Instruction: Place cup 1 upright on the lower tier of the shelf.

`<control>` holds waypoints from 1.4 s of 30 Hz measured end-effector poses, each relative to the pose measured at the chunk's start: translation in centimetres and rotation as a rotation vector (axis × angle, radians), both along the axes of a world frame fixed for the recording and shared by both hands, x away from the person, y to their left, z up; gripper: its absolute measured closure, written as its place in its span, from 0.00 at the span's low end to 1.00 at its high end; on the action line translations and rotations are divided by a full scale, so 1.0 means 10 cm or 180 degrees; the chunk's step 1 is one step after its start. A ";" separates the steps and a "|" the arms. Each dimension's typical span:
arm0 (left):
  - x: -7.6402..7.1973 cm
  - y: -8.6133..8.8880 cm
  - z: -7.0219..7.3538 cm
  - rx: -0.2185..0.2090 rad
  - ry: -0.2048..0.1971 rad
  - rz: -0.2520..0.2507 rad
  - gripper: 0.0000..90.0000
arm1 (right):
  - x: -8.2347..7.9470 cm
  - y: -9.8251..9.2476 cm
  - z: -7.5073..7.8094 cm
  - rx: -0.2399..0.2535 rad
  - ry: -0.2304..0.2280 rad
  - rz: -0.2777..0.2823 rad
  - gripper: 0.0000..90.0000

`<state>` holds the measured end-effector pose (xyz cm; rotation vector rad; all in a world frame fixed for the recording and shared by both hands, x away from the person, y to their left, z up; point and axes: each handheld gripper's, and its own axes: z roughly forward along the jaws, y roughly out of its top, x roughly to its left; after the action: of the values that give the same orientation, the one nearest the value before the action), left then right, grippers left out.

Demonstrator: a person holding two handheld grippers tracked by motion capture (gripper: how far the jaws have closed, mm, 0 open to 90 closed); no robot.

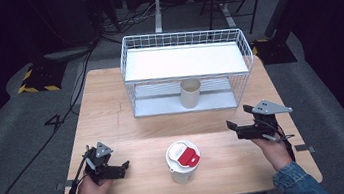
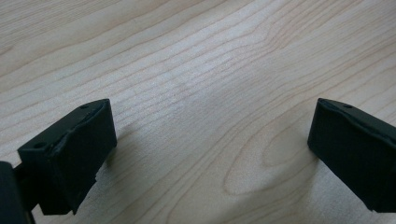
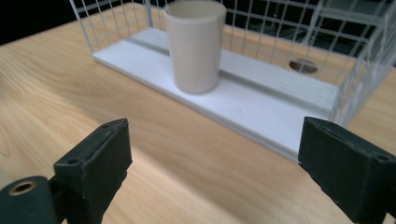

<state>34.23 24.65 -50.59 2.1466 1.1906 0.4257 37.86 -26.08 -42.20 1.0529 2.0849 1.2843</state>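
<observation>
Ahead of right gripper (image 3: 212,163) jaws: beige cup (image 3: 194,44).

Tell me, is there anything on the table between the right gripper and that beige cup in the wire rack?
Nothing: in the right gripper view, bare wooden table runs from the open right gripper to the rack's white shelf, where the beige cup stands.

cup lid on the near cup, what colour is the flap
Red, on a white lid; the flap shows best in the high view.

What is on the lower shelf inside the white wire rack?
One beige cup stands upright on the lower shelf of the wire rack. The cup's inside is hidden.
</observation>
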 end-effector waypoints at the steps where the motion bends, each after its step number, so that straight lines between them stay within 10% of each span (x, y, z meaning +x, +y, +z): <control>1: 0.00 0.00 0.00 -0.0001 0.0001 -0.0001 0.02 | -0.03 -0.03 -0.03 -0.0030 0.0017 -0.0027 0.11; 21: 0.00 0.01 0.01 -0.0005 -0.0007 0.0021 0.04 | -0.21 -0.52 -0.54 -0.0300 0.0384 -0.0298 0.12; 42: 0.00 0.01 0.00 -0.0002 -0.0004 0.0021 0.04 | -0.16 -0.53 -0.83 -0.0536 0.0774 -0.0404 0.06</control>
<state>34.28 24.70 -50.54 2.1422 1.1971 0.4295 36.30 -31.43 -50.52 1.2949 2.2161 0.9409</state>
